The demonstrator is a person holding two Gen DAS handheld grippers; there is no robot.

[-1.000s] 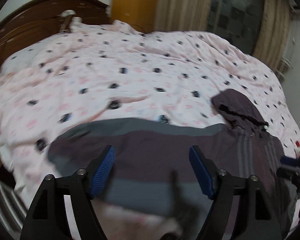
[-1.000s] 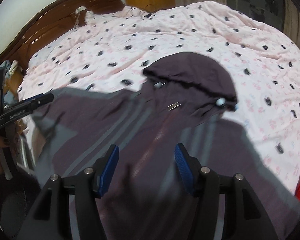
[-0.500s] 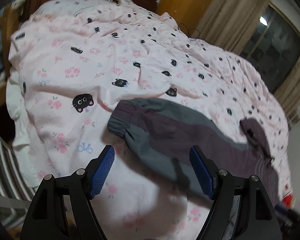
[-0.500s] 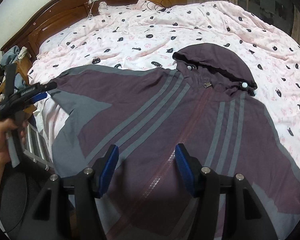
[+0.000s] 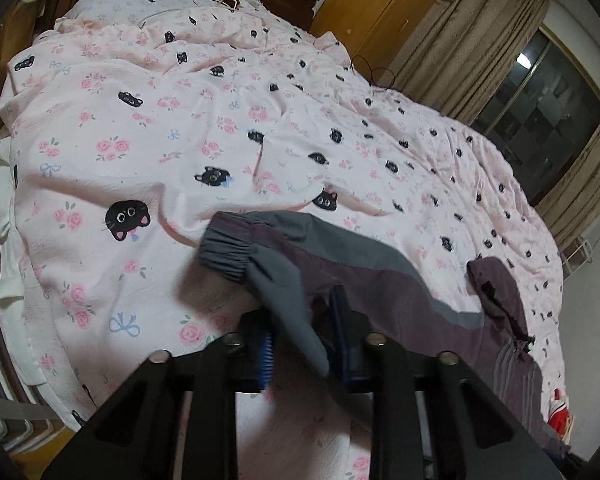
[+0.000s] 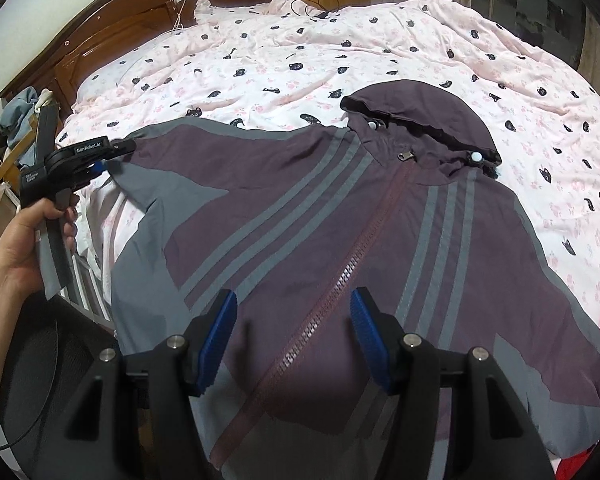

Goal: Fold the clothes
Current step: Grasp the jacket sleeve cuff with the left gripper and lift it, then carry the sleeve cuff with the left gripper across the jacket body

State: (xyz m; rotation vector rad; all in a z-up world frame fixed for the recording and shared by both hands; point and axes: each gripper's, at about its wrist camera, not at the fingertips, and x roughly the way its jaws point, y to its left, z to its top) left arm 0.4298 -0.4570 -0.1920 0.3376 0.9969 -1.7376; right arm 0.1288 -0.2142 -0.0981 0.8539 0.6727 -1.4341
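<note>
Two hand-held grippers over a purple and grey hooded jacket [image 6: 340, 208] spread front-up on a bed.

Nearest, the right gripper [image 6: 294, 336] hangs spread above the zip, touching nothing. At the left, a hand [image 6: 24, 248] holds the left gripper [image 5: 304, 336], jaws closing on grey sleeve cloth near the cuff. Beyond lie the hood, a pink cat-print quilt [image 6: 420, 40], wooden headboard [image 6: 112, 28] and curtains [image 5: 472, 28].

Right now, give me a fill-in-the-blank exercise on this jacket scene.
1. The left gripper has its jaws closing on the jacket's ____.
2. The jacket lies on a ____.
3. The right gripper hovers over the jacket's ____, jaws apart.
4. The quilt is printed with black ____ faces.

Missing: sleeve; bed; zipper; cat
</note>
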